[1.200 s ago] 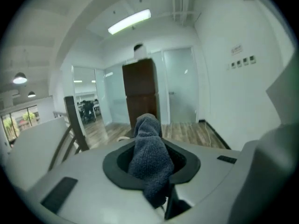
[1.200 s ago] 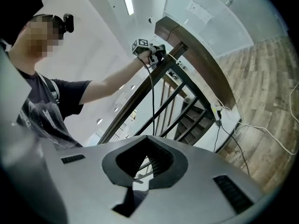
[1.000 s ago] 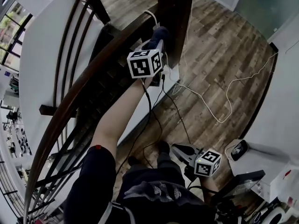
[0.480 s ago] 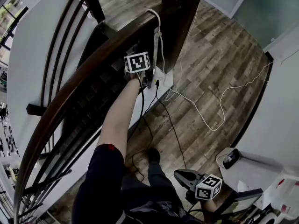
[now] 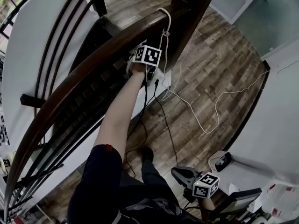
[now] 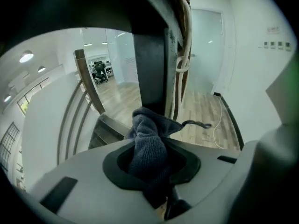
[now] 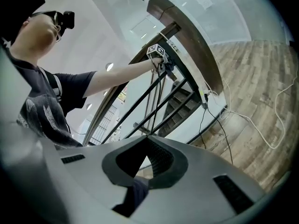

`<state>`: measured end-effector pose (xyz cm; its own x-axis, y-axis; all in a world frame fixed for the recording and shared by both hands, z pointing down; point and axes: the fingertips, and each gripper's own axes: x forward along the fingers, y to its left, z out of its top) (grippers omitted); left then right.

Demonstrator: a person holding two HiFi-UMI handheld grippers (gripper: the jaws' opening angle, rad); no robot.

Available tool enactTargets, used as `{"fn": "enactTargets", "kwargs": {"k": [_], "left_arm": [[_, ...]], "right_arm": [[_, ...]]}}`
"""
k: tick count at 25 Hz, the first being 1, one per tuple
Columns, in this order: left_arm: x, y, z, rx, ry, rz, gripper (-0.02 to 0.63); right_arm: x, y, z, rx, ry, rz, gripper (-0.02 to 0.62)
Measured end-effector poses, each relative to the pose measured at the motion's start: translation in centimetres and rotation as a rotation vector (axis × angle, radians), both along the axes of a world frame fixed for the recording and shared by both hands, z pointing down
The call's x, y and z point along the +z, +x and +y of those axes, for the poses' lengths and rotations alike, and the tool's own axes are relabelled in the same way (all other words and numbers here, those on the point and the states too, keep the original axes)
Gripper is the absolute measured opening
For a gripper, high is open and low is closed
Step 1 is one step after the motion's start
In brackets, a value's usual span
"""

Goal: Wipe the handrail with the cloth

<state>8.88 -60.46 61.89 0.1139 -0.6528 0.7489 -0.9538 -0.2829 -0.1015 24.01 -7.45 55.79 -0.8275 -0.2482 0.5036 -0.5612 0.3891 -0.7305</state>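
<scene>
We count one cloth [image 6: 147, 141], one handrail [image 5: 79, 78] and two grippers. The left gripper [image 6: 152, 169], at the rail's far end, is clamped on the cloth. The right gripper [image 7: 145, 161], near right, has its jaws together and empty.

Bright, even indoor light from round ceiling lamps [image 6: 26, 57] washes the white walls [image 5: 28, 41] nearly to glare and leaves the dark handrail [image 5: 93, 61] almost without detail, while both gripper views bow strongly toward black vignetted corners, their nearest foreground soft and out of focus.
</scene>
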Motion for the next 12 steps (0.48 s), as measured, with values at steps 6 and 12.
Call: {"fn": "enactTargets", "kwargs": {"k": [6,12], "left_arm": [[1.1,-2.8,4.6,0.142,0.037,-0.227,0.092],[1.4,-8.9,11.4,0.098,-0.018,-0.169,0.092]], "right_arm": [[-0.3,-2.4,0.0,-0.078,0.014,0.001,0.003],[-1.6,-6.8,-0.1,-0.182,0.02,-0.074,0.005]]}}
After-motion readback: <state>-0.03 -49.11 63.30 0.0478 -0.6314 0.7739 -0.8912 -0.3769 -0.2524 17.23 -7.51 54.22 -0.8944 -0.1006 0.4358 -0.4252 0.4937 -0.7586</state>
